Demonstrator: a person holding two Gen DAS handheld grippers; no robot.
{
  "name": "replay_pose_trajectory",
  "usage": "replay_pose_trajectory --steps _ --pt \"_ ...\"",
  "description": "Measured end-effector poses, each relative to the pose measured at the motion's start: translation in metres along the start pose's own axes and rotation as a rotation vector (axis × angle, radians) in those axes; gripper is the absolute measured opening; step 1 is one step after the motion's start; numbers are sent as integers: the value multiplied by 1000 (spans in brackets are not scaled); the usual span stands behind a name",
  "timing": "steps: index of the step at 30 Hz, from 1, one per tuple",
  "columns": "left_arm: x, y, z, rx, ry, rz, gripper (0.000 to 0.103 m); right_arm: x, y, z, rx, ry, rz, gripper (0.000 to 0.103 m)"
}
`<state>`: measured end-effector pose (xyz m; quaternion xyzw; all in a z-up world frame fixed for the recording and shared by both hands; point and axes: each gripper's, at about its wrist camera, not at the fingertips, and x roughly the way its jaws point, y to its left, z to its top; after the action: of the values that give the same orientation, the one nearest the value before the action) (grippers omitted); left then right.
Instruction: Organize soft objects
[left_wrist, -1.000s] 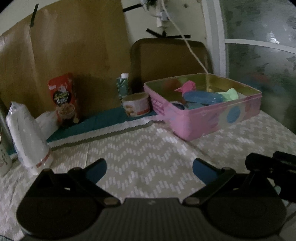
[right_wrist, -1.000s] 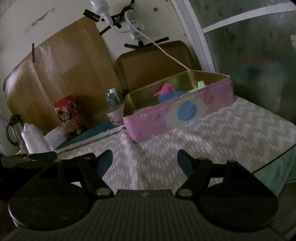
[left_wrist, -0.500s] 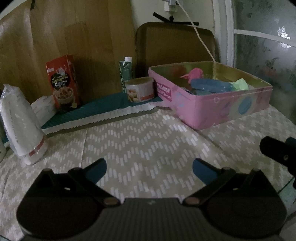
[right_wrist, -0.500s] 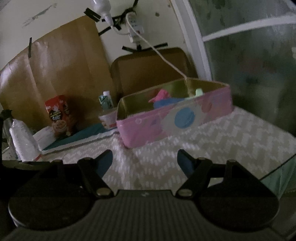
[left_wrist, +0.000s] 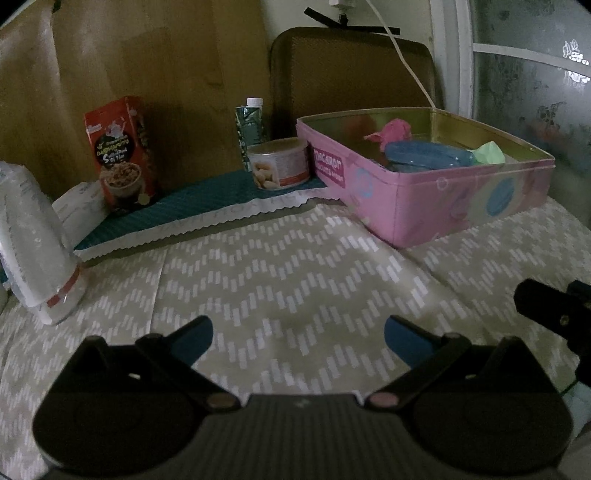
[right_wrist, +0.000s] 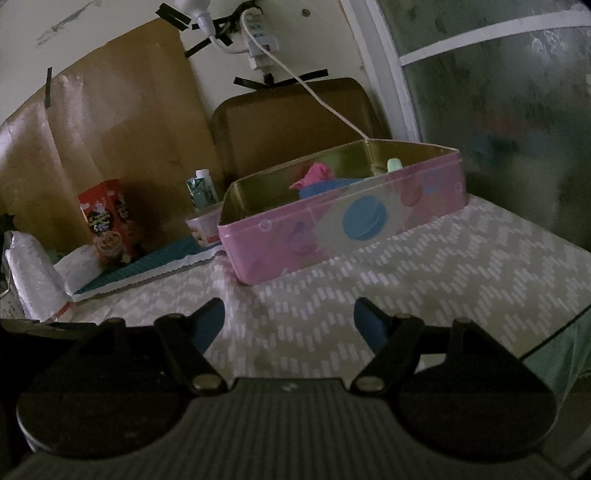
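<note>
A pink tin box (left_wrist: 436, 206) stands at the back right of the table; it also shows in the right wrist view (right_wrist: 343, 232). Inside it lie a pink soft object (left_wrist: 393, 131), a blue one (left_wrist: 424, 155) and a pale green one (left_wrist: 489, 153). In the right wrist view the pink (right_wrist: 317, 173), blue (right_wrist: 325, 187) and green (right_wrist: 394, 164) objects peek over the rim. My left gripper (left_wrist: 298, 338) is open and empty, low over the patterned cloth, well short of the box. My right gripper (right_wrist: 289, 319) is open and empty too.
A red cereal carton (left_wrist: 120, 151), a green drink carton (left_wrist: 252, 127) and a round tub (left_wrist: 280, 162) stand along the back on a teal mat (left_wrist: 177, 205). A white plastic-wrapped roll (left_wrist: 35, 243) lies at the left. The table edge (right_wrist: 550, 332) runs at the right.
Both grippers have drawn back and lowered slightly, so the box looks a bit farther. Both stay open and empty.
</note>
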<state>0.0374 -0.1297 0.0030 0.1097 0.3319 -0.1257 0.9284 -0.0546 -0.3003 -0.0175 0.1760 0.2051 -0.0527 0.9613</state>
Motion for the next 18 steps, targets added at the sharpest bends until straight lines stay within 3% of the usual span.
replay_pose_trajectory --steps 18 --pt "1 -13 4 27 -10 18 103 4 -9 -1 21 4 0 79"
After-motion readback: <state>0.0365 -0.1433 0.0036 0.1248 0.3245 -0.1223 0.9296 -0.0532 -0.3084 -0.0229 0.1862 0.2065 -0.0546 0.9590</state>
